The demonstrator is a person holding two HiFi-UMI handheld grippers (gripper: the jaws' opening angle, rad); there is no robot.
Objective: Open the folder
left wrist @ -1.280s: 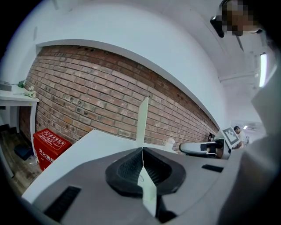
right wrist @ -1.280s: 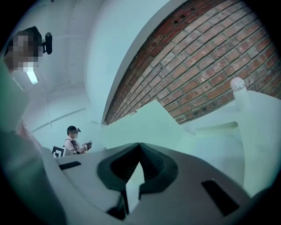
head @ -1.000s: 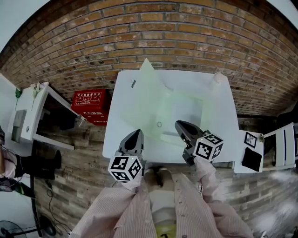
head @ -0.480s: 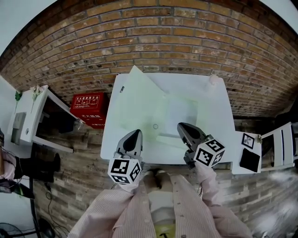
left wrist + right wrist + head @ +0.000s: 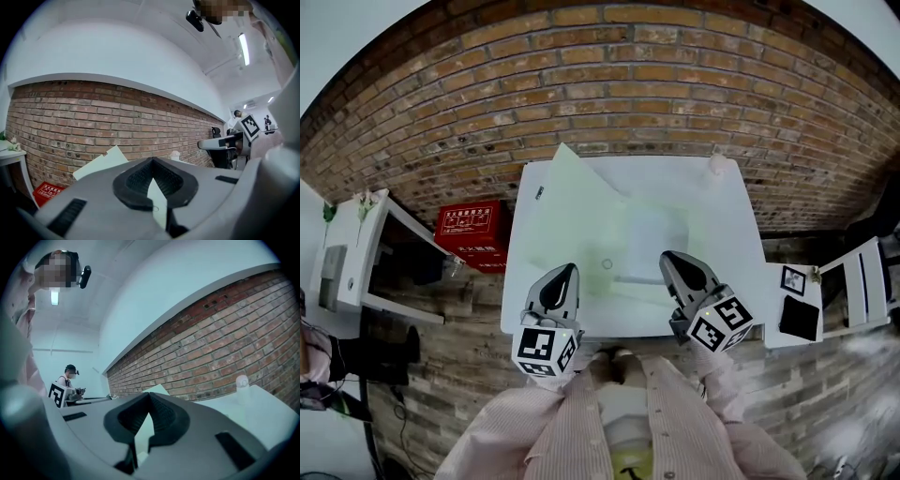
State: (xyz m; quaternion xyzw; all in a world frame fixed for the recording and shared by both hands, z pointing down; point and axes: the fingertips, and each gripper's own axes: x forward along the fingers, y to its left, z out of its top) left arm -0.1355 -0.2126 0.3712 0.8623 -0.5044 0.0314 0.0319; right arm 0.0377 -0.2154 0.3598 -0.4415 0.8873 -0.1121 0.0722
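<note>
A pale green translucent folder [image 5: 581, 230] lies spread open on the white table [image 5: 727, 234], with a white sheet [image 5: 654, 234] in its right half. Its left flap [image 5: 99, 165] sticks out past the table's far left corner. My left gripper [image 5: 565, 273] hangs shut and empty over the table's near edge, by the folder's front left. My right gripper [image 5: 671, 259] is level with it at the folder's front right, also shut and empty. In each gripper view the jaws [image 5: 151, 159] [image 5: 149, 394] meet at the tips, pointing level at the brick wall.
A small white bottle [image 5: 715, 161] stands at the table's far right corner. A red box [image 5: 473, 225] sits on the floor to the left, by a white side table [image 5: 356, 253]. On the right is a white stand [image 5: 862, 291] with a black item [image 5: 797, 317]. Another person [image 5: 70, 376] sits far off.
Both grippers have risen above the table's near edge and rolled a little, still shut. The folder stays spread on the table.
</note>
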